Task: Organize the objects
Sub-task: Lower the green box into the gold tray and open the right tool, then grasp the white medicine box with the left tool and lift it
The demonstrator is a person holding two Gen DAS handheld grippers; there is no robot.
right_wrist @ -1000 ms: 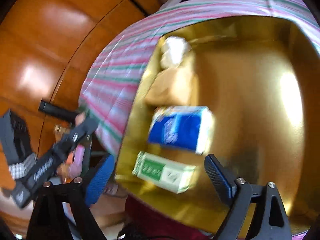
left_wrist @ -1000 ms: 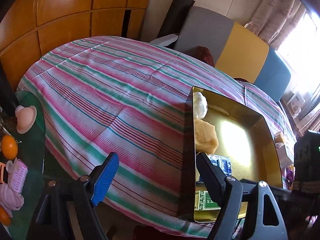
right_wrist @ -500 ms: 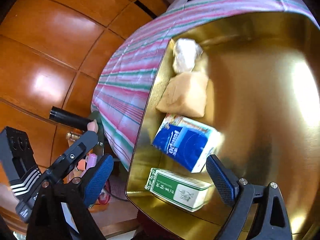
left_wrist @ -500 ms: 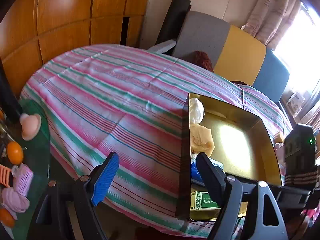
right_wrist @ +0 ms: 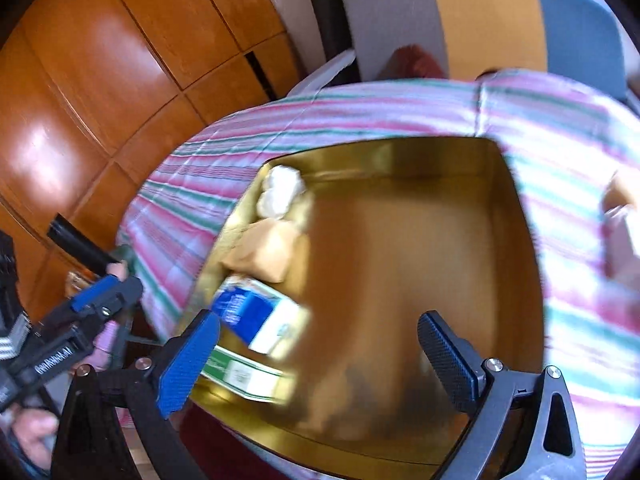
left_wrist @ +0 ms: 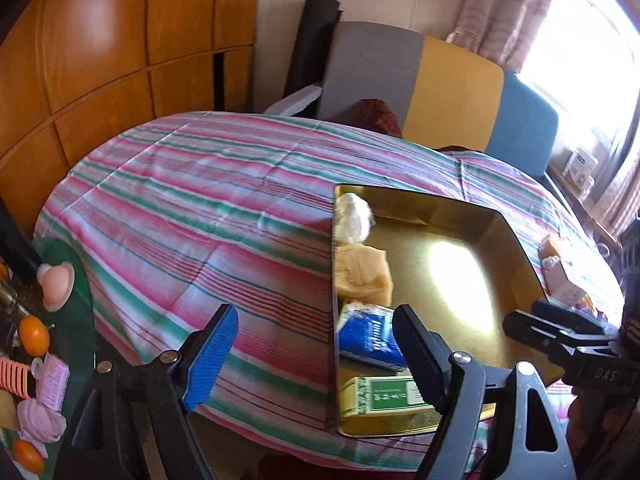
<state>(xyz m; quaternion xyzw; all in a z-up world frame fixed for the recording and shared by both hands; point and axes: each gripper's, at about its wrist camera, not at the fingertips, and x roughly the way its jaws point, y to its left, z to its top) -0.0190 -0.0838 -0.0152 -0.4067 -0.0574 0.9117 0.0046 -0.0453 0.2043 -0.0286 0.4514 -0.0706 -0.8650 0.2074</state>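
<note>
Nearest the right wrist camera, the right claw [right_wrist: 318, 354] is seen with its jaws spread wide, having just been opening further, and nothing is gripped between them; it is held above the near part of the gold tray [right_wrist: 516, 216]. Nearest the left wrist camera, the left claw [left_wrist: 314, 354] is likewise held wide and empty, over the tray's left edge and the striped cloth [left_wrist: 200, 208] that covers the surface. Inside the tray, four things are lined up along the left wall: closest lies a green and white box [left_wrist: 380, 396], beyond it a blue packet [left_wrist: 370, 336] is propped at a tilt, then a tan wrapped piece [left_wrist: 362, 270] is found, and farthest a white wrapped bundle [left_wrist: 352, 216] is tucked into the far left corner. The rest of the tray floor is left bare and is lit by a bright glare. To the right of the tray, a few small boxes [left_wrist: 558, 268] are seen on the cloth, too blurred to be told apart. At the left, on a lower green glass top [left_wrist: 80, 288], small oranges [left_wrist: 34, 334] and pink items are scattered. Farther back, a grey, yellow and blue padded back [left_wrist: 440, 88] is stood against the wall, wooden panels [left_wrist: 100, 40] are seen at the left, and a curtained window [left_wrist: 520, 8] is seen at the right.
</note>
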